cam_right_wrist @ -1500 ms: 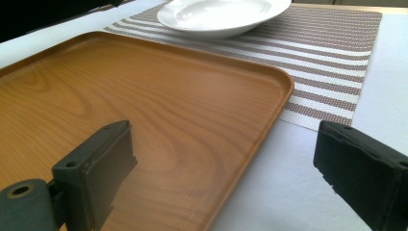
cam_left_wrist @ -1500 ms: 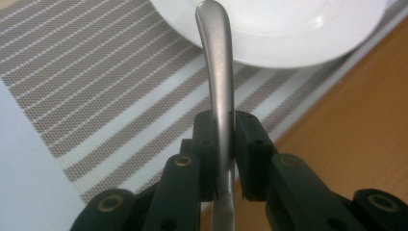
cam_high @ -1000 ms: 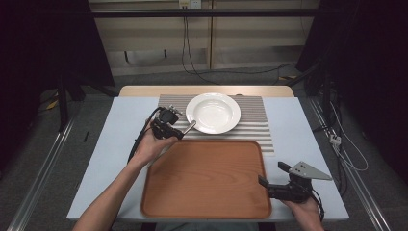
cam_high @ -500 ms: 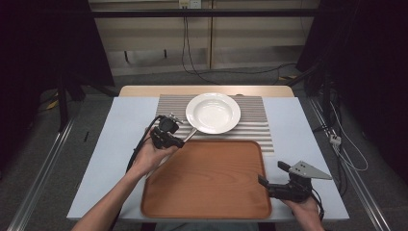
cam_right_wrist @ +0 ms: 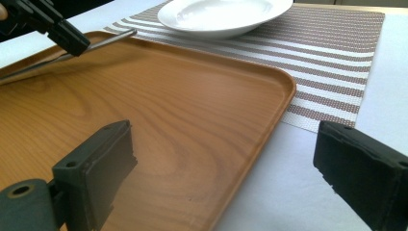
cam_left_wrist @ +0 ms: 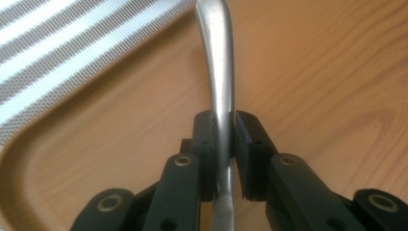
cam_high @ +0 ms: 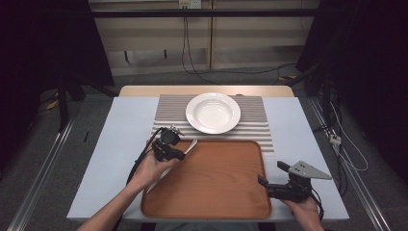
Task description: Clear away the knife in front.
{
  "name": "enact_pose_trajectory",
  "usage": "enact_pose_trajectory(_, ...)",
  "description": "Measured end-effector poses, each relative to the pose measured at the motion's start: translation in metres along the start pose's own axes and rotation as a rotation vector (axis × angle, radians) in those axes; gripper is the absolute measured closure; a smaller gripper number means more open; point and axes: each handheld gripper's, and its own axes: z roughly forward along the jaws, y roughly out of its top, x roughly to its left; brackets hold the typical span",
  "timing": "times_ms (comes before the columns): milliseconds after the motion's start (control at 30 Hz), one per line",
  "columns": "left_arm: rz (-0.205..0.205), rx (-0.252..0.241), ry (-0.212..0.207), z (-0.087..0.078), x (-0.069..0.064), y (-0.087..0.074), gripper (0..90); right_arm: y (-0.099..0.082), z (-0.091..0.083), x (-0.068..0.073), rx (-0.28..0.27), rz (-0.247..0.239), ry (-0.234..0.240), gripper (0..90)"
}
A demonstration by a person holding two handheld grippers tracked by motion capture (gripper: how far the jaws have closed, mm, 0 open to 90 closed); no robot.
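Observation:
My left gripper [cam_high: 179, 153] hovers over the far left corner of the wooden tray [cam_high: 216, 185], shut on a silver metal utensil [cam_high: 189, 146]. In the left gripper view the pads [cam_left_wrist: 204, 139] clamp the utensil's slim handle [cam_left_wrist: 220, 72], which runs up and away over the tray [cam_left_wrist: 312, 86]; its far end is cut off. My right gripper [cam_high: 273, 173] rests at the tray's near right corner, open, with one jaw over the wood [cam_right_wrist: 168, 110] and the other over the table. The right gripper view also has the left gripper [cam_right_wrist: 48, 21] with the utensil [cam_right_wrist: 103, 39].
A white plate [cam_high: 213, 112] sits on a striped placemat [cam_high: 257, 130] just beyond the tray. The pale blue table top [cam_high: 120, 139] has bare room to the left and to the right [cam_high: 300, 134] of the tray. Cables trail from both grippers.
My left gripper has carried the utensil from the placemat beside the plate toward the person, to above the tray's far left corner. The right gripper has stayed put.

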Motion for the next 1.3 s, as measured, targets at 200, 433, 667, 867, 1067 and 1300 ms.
enact_pose_trajectory(200, 0.003, -0.007, 0.008, -0.001, -0.003, -0.002, 79.8, 0.0, -0.002, 0.0, -0.001, -0.011, -0.01, 6.8)
enact_pose_trajectory(433, 0.003, 0.034, 0.011, 0.004, -0.008, -0.013, 79.8, 0.0, -0.001, 0.004, 0.002, -0.025, -0.007, 6.9)
enact_pose_trajectory(667, 0.0, 0.032, 0.013, 0.005, -0.009, -0.018, 79.7, 0.001, -0.002, 0.003, 0.003, -0.024, -0.003, 6.9)
enact_pose_trajectory(867, -0.011, 0.017, 0.002, 0.004, -0.007, -0.021, 63.7, 0.001, -0.001, 0.006, 0.006, -0.038, 0.002, 6.9)
enact_pose_trajectory(1067, 0.003, -0.064, 0.015, -0.001, -0.001, -0.019, 40.4, 0.0, 0.0, 0.004, 0.007, -0.029, 0.008, 6.9)
enact_pose_trajectory(1300, 0.034, -0.183, -0.004, -0.002, -0.007, -0.015, 27.4, 0.0, -0.001, 0.003, 0.003, -0.018, 0.01, 6.9)
